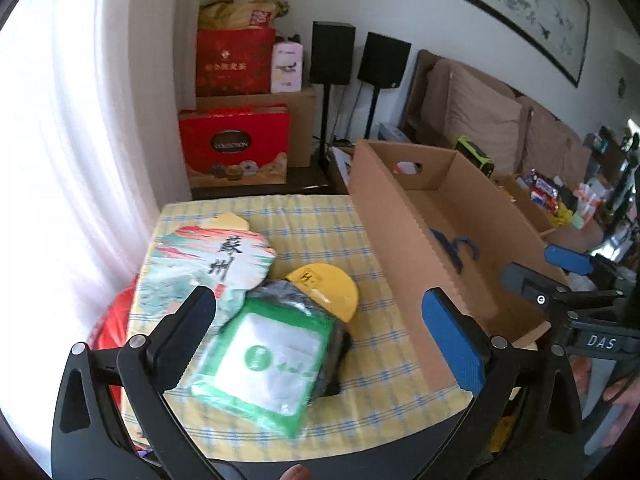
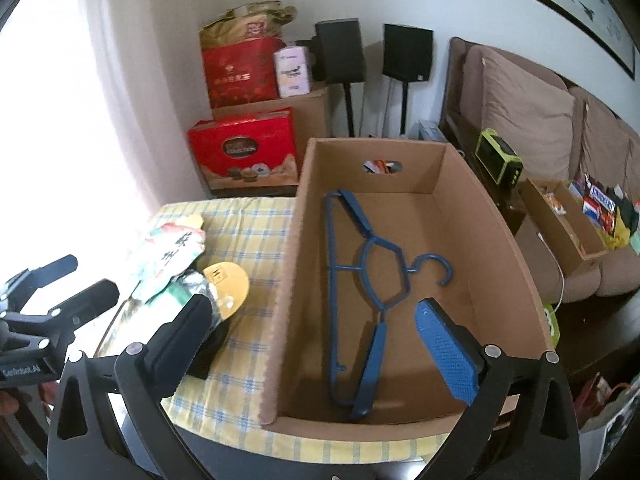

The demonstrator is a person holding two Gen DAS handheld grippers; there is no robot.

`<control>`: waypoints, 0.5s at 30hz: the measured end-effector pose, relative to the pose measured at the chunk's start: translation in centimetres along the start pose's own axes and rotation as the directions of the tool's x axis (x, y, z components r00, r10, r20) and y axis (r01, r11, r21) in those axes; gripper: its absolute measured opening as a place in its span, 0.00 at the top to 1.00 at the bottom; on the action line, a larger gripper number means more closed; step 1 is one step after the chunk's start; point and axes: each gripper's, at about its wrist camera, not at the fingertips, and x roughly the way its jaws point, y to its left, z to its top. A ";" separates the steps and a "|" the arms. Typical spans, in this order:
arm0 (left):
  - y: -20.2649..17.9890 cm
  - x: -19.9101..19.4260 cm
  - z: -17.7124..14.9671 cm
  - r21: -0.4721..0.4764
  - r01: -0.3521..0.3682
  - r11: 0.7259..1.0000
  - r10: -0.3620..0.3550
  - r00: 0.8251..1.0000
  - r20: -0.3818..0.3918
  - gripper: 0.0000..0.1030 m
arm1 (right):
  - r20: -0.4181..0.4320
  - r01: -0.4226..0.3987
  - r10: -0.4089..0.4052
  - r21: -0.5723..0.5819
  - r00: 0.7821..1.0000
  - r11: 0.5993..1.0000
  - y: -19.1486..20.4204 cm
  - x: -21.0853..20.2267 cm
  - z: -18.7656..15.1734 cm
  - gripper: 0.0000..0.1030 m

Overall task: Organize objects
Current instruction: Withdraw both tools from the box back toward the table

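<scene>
Blue hanger (image 2: 370, 300) lies lengthwise in the cardboard box (image 2: 500, 216), hook pointing right; both grippers gape empty

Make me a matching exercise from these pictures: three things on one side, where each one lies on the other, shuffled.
Things:
1. hanger
2. green packet
3. yellow disc

Places:
A. on the checked cloth, partly under the dark bundle
B. inside the cardboard box
C. on top of the dark bundle, between the open jaws of the left gripper

Pairs: 1-B, 2-C, 3-A
</scene>
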 end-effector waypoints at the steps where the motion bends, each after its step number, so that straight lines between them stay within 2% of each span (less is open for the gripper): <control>1: 0.5 -0.1 -0.2 -0.007 0.001 1.000 -0.001 1.000 -0.012 0.00 | -0.002 -0.008 0.008 -0.006 1.000 1.000 0.4 0.0 0.0 0.01; 7: 4.1 -0.5 -1.8 -0.058 -0.030 0.998 0.028 0.999 -0.030 0.00 | -0.015 -0.068 0.067 -0.031 0.998 0.997 2.7 0.3 -0.5 0.01; 15: 8.5 0.7 -5.9 -0.095 -0.058 0.994 0.047 0.993 -0.108 0.00 | -0.038 -0.174 0.172 -0.064 0.984 0.983 6.3 1.0 -2.6 0.01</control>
